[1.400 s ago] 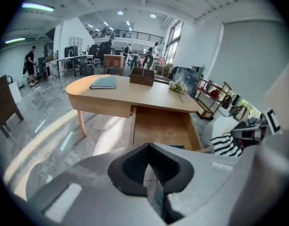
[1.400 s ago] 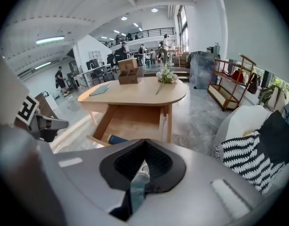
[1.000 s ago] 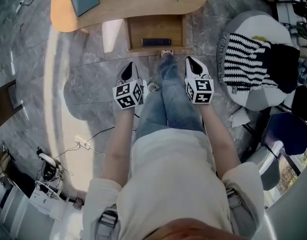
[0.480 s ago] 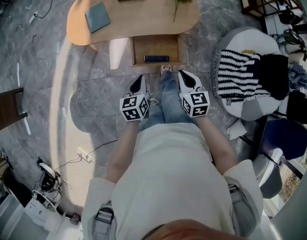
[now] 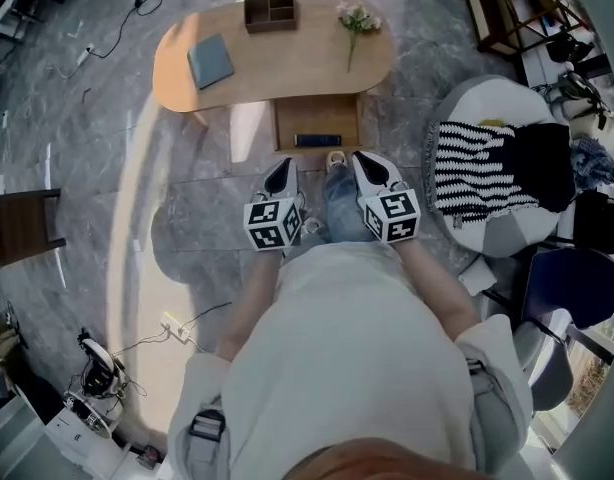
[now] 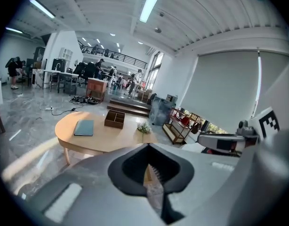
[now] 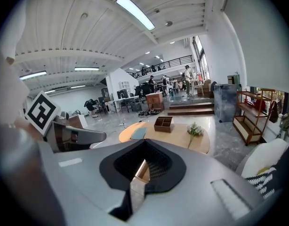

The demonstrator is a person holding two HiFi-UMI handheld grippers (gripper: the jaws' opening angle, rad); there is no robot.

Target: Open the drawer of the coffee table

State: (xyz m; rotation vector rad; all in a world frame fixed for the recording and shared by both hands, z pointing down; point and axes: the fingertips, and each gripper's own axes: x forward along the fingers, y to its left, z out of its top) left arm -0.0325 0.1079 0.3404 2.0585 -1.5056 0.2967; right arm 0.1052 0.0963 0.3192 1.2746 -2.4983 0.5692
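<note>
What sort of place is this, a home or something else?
Likely a big open-plan office or showroom with a lounge corner: a coffee table on stone floor, desks with people behind, and a balcony under strip lights.

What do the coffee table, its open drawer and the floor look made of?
Coffee table: light wood or wood veneer, matte, even tan tone. Drawer: darker brown wood, seemingly. Floor: grey veined stone or stone-look tile, polished; it mirrors the light.

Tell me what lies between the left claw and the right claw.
The person's leg in blue jeans, ending in a light shoe, lies between the left claw and the right claw. The head view shows it.
</note>
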